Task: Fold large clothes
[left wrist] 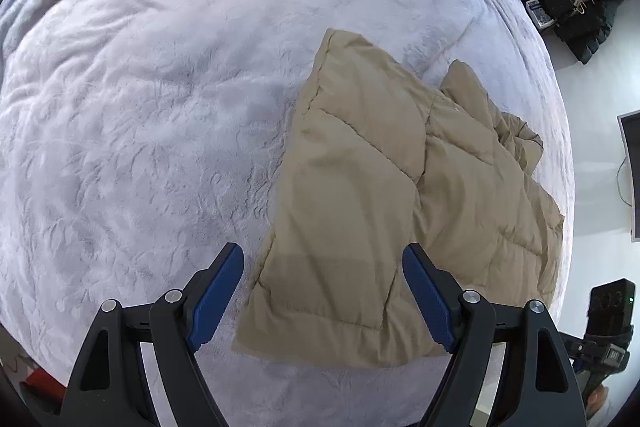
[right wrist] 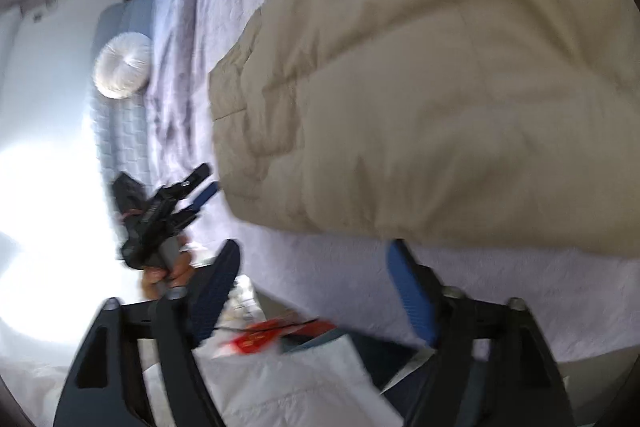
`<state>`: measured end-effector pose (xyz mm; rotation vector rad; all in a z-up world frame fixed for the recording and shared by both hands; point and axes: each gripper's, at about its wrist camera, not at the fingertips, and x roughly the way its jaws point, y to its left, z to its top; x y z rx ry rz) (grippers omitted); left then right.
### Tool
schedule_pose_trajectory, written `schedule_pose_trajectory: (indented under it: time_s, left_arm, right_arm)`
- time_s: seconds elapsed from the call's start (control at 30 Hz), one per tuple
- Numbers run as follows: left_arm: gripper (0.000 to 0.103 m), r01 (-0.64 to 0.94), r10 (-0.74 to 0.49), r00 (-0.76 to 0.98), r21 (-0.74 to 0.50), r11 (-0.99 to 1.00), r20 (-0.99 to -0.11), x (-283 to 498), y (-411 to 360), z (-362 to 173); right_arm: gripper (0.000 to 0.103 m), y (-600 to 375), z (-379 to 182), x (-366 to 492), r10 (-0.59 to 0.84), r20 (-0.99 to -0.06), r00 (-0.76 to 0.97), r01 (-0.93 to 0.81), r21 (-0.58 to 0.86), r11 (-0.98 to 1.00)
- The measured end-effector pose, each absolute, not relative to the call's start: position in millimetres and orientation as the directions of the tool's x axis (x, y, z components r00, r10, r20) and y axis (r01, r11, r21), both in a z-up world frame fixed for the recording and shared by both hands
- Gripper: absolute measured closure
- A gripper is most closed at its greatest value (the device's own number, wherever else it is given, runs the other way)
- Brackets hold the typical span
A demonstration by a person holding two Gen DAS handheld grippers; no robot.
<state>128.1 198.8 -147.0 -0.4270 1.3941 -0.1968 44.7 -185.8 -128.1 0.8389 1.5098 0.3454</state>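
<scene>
Left tool (left wrist: 322,287): jaws wide, nothing between them, tilted steeply down over the near hem of the tan padded coat (left wrist: 400,195). Right tool (right wrist: 314,291): jaws wide, empty, angled down just short of the coat's edge. Coat lies folded on the bed (left wrist: 140,87), ahead of both tools. Judgement: a fold looks just set down; next move needs a fresh grip on an edge.

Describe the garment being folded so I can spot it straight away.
Start at the big bed with the pale lilac fleecy blanket. Near its right edge lies a tan quilted puffer jacket, folded flat. It is the only smooth, stitched-panel item; the knitted things sit far off at the bed's far end.
</scene>
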Motion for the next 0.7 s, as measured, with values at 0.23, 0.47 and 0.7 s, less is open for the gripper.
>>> schedule_pose_trajectory:
  time_s: [0.23, 0.47, 0.7]
  left_arm:
    - [0.02, -0.125, -0.361, 0.143, -0.378, 0.917, -0.922, 142.5, 202.2, -163.9]
    - [0.0, -0.095, -0.334, 0.165, -0.352, 0.931, -0.928, 150.8, 197.8, -164.5]
    - [0.0, -0.058, -0.285, 0.188, -0.3, 0.952, -0.94, 161.2, 196.3, -166.6]
  right_arm:
    - [0.018, -186.9, -80.4, 52.1, 0.509, -0.85, 0.133, 0.189, 0.526, 0.829]
    - [0.0, -165.5, -79.9, 76.6, 0.428, -0.888, 0.167, 0.237, 0.458, 0.857]
    - [0.0, -154.9, -79.9, 82.7, 0.346, -0.918, 0.194, 0.233, 0.386, 0.892]
